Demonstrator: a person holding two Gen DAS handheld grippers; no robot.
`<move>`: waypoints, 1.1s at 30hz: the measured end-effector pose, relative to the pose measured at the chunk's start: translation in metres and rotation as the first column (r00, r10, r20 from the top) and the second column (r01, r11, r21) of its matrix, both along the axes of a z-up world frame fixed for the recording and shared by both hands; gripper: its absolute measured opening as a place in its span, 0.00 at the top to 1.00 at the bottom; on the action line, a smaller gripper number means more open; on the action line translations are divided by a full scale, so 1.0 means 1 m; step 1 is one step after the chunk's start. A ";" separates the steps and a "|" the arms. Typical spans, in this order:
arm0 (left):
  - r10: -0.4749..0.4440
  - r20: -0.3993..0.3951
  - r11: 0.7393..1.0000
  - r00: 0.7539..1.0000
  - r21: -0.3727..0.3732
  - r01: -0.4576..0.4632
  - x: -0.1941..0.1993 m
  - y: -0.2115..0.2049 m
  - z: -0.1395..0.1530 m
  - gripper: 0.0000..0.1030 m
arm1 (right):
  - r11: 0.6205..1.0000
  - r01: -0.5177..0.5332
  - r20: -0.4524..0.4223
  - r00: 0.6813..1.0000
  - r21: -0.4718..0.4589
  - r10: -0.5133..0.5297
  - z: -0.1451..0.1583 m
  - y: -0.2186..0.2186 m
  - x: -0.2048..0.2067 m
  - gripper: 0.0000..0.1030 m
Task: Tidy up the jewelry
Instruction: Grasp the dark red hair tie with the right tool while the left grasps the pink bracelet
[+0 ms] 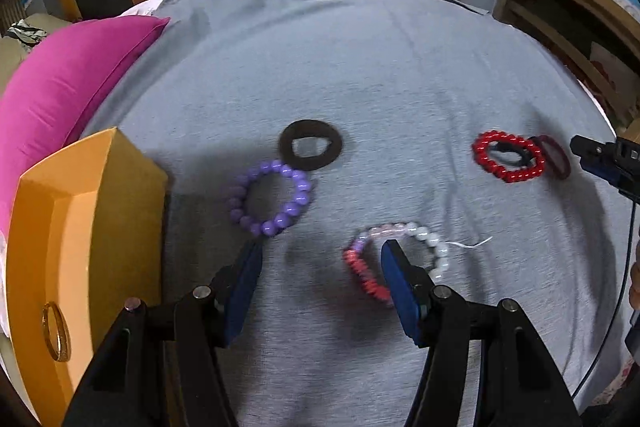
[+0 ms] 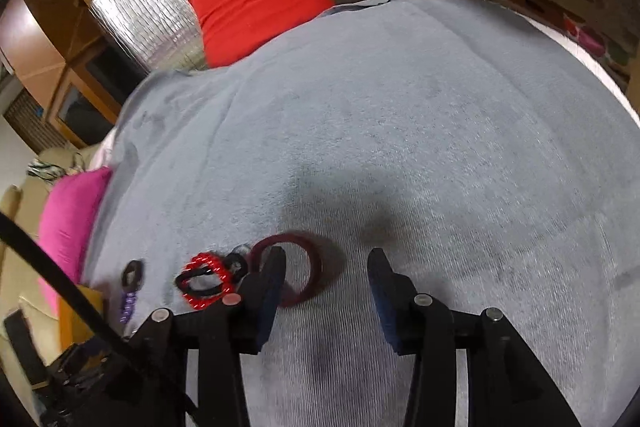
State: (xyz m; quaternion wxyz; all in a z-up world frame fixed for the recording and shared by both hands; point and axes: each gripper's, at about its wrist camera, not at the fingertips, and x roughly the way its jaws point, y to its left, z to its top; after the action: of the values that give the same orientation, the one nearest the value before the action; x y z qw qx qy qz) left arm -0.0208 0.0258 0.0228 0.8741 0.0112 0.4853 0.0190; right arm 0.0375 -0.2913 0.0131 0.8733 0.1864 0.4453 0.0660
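Several bracelets lie scattered on a grey-covered surface (image 1: 360, 67): a purple beaded one (image 1: 269, 198), a pink-and-white one (image 1: 394, 261), a red beaded one (image 1: 508, 157) and a maroon band (image 2: 298, 275) at far right. The left gripper (image 1: 320, 259) hangs wide open, its right finger inside the pink-and-white loop. The right gripper (image 2: 326, 277) is also wide, one finger within the maroon band. An orange box (image 1: 80, 227) at near left holds a gold ring (image 1: 56, 331). Pinching one strand squarely, then lifting clear of neighbours, looks wisest. No writing is legible.
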 end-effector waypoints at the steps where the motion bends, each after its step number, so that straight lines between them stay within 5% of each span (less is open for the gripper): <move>1: -0.003 -0.003 1.000 1.000 -0.002 0.003 -0.001 0.001 0.000 0.39 | 1.000 -0.005 -0.005 1.000 -0.012 0.005 -0.002 0.004 0.002 0.59; 5: -0.030 -0.023 0.999 0.999 -0.029 0.029 0.000 0.006 -0.003 0.39 | 0.989 -0.022 -0.022 1.000 -0.144 0.019 -0.015 0.021 0.013 0.73; 8: -0.060 -0.037 0.997 0.997 -0.043 0.059 0.001 0.003 -0.005 0.39 | 0.970 -0.037 0.005 0.999 -0.239 0.039 -0.010 0.030 0.011 0.93; 20: -0.113 -0.039 0.986 0.993 -0.129 0.107 0.009 -0.013 -0.011 0.39 | 0.989 0.004 0.039 0.999 -0.151 0.002 0.005 -0.004 -0.009 0.95; 23: -0.145 -0.025 0.981 0.989 -0.134 0.140 0.010 -0.019 -0.011 0.55 | 0.992 0.003 0.037 0.999 -0.126 0.001 0.006 -0.007 -0.008 0.95; 27: -0.154 -0.014 0.979 0.988 -0.140 0.150 0.010 -0.024 -0.009 0.88 | 0.996 0.000 0.036 0.999 -0.094 0.003 0.006 -0.011 -0.011 0.95; 33: -0.163 0.056 0.968 0.985 -0.182 0.171 -0.002 -0.023 0.005 0.93 | 0.997 -0.004 0.043 0.999 -0.075 0.007 0.008 -0.012 -0.014 0.95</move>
State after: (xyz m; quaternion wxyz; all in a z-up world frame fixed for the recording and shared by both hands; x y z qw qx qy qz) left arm -0.0228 0.0023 0.0281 0.8794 -0.0303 0.4646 -0.0998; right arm 0.0232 -0.3037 0.0214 0.8888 0.1509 0.4292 0.0558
